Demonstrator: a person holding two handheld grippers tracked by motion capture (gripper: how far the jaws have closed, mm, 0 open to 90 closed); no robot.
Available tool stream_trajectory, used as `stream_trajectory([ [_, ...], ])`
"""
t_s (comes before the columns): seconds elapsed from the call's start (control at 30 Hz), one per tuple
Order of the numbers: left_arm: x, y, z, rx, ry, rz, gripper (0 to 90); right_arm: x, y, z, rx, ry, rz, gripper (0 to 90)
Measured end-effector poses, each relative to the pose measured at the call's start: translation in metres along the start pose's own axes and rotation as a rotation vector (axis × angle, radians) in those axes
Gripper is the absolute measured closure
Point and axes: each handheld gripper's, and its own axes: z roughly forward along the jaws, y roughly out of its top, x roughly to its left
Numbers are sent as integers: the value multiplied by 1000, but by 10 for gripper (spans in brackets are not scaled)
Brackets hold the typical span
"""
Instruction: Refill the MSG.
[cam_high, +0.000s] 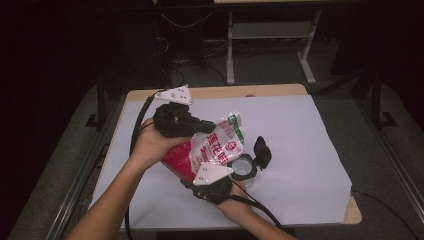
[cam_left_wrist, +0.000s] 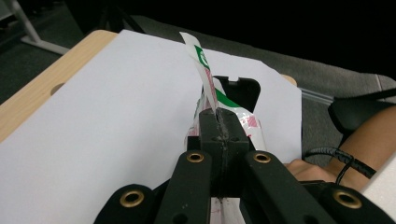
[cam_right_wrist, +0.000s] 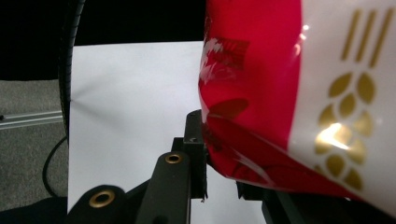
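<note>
A red and white plastic bag (cam_high: 216, 146) with a green-printed top hangs tilted above the table, held at both ends. My left gripper (cam_high: 206, 125) is shut on the bag's upper edge; in the left gripper view the jaws (cam_left_wrist: 219, 125) pinch the thin film, and the bag's top strip (cam_left_wrist: 198, 56) sticks up beyond them. My right gripper (cam_high: 191, 176) is shut on the red bottom end; in the right gripper view the bag (cam_right_wrist: 261, 70) bulges between the jaws (cam_right_wrist: 219, 156). A clear jar (cam_high: 243, 168) with its black flip lid (cam_high: 263, 150) open stands just under the bag's mouth side.
A white sheet (cam_high: 300, 150) covers the wooden table (cam_high: 225, 91). Cables trail from both grippers to the front left and front right. Metal table legs and dark floor lie beyond the far edge.
</note>
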Motion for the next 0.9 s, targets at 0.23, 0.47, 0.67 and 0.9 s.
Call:
stream_trajectory([
  [0.23, 3, 4, 9, 40, -19, 9, 900, -1, -2, 0, 12, -1, 2, 768],
  [0.47, 7, 8, 17, 63, -23, 3, 900, -2, -5, 0, 0, -11, 54, 768],
  [0.67, 10, 11, 25, 62, -32, -8, 900, -4, -7, -2, 4, -27, 83, 768],
  [0.9, 10, 12, 27, 56, -38, -2, 900, -6, -13, -4, -8, -26, 120, 768],
])
